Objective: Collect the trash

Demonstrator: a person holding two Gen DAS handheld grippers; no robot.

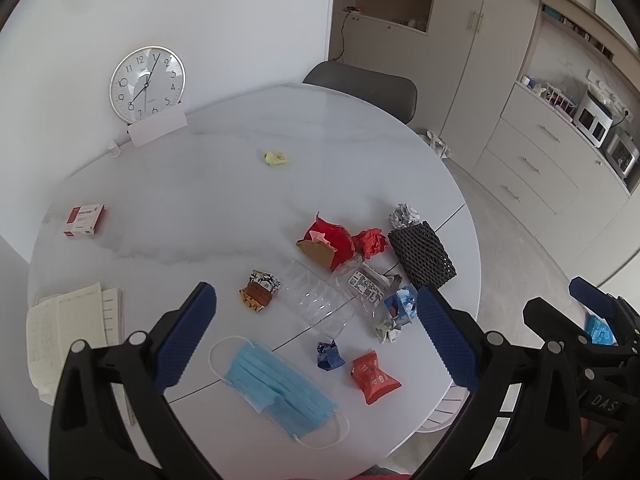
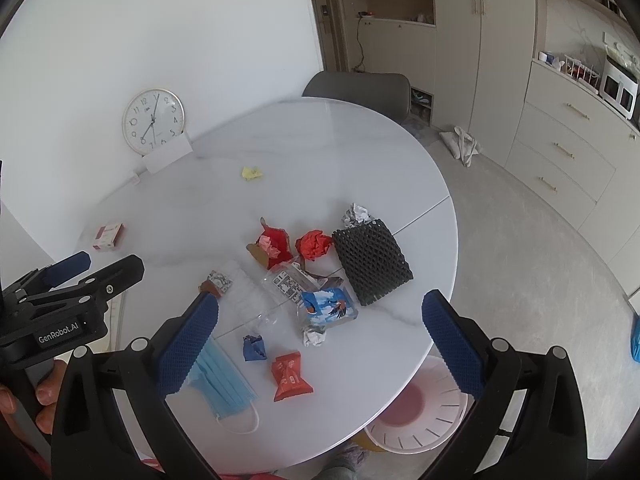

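- Hovering above the round white table (image 2: 360, 152), both grippers hold nothing: left gripper (image 1: 316, 336) and right gripper (image 2: 320, 340) each have their blue-padded jaws wide apart.
- Trash sits scattered near the table's front edge: a blue face mask (image 1: 276, 392), an orange-red wrapper (image 2: 290, 376), a clear plastic bottle (image 1: 320, 300), a black foam net sleeve (image 2: 372, 264), plus crumpled red paper (image 2: 314, 244).
- A pink-and-white bin (image 2: 420, 408) sits on the floor just below the table's edge.
- Way back, a yellow scrap (image 1: 276, 158) lies alone near the clock (image 1: 147, 83).

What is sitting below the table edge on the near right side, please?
A pink-and-white slatted waste bin stands on the floor there, its pink bottom showing and apparently empty. The table covers its far rim, so that part stays unseen.
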